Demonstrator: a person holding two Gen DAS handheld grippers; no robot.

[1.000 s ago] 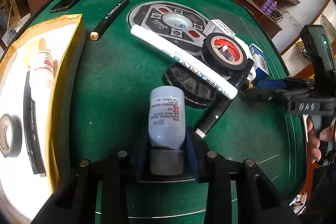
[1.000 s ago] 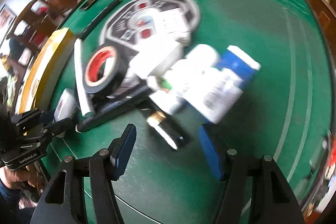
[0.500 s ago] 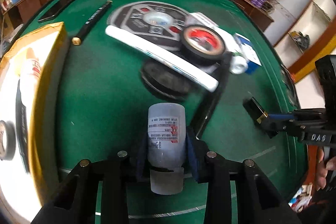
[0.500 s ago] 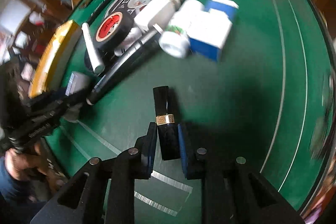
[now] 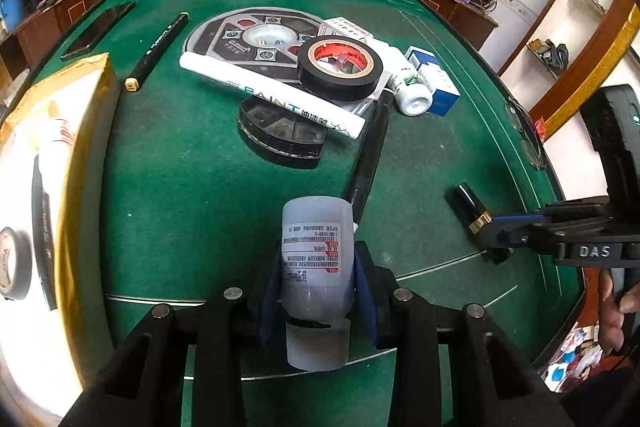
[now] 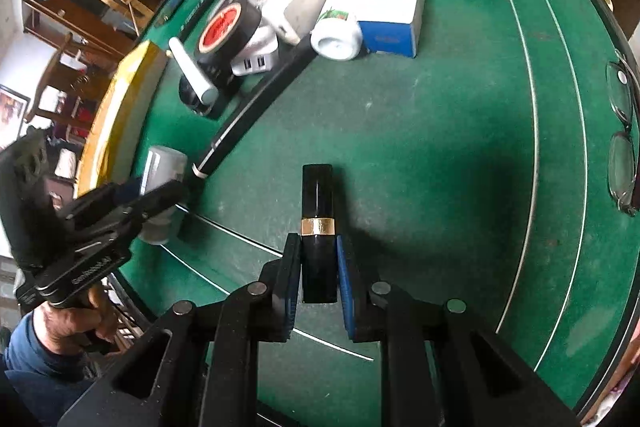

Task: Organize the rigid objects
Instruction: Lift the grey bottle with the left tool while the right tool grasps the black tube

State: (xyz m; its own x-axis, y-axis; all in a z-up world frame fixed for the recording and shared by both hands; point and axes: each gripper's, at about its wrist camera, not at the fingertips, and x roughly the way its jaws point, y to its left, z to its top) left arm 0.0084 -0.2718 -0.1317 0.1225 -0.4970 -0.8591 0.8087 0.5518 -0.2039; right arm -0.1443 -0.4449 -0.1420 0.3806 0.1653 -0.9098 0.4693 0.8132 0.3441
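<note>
My left gripper [image 5: 318, 291] is shut on a pale grey plastic bottle [image 5: 318, 247] with a printed label, held above the green table. My right gripper [image 6: 318, 267] is shut on a black lipstick tube with a gold band [image 6: 317, 227]; it also shows at the right of the left wrist view [image 5: 470, 209]. The left gripper and its bottle [image 6: 160, 173] show at the left of the right wrist view. A yellow-rimmed white box [image 5: 86, 131] at the left holds a white tube, a tape roll and a black pen.
A pile lies at mid-table: black tape roll [image 5: 340, 69], white paint marker [image 5: 272, 95], black round case [image 5: 280, 133], long black pen [image 5: 370, 155], white bottle [image 5: 410, 91], blue-white carton [image 5: 434, 81]. Black marker [image 5: 156, 53] and phone [image 5: 98, 31] lie far left. Glasses [image 6: 620, 143] lie at the right edge.
My right gripper closed on the lipstick tube and lifted it back from the pile. My left gripper drew back toward the near edge with the bottle still in it.
</note>
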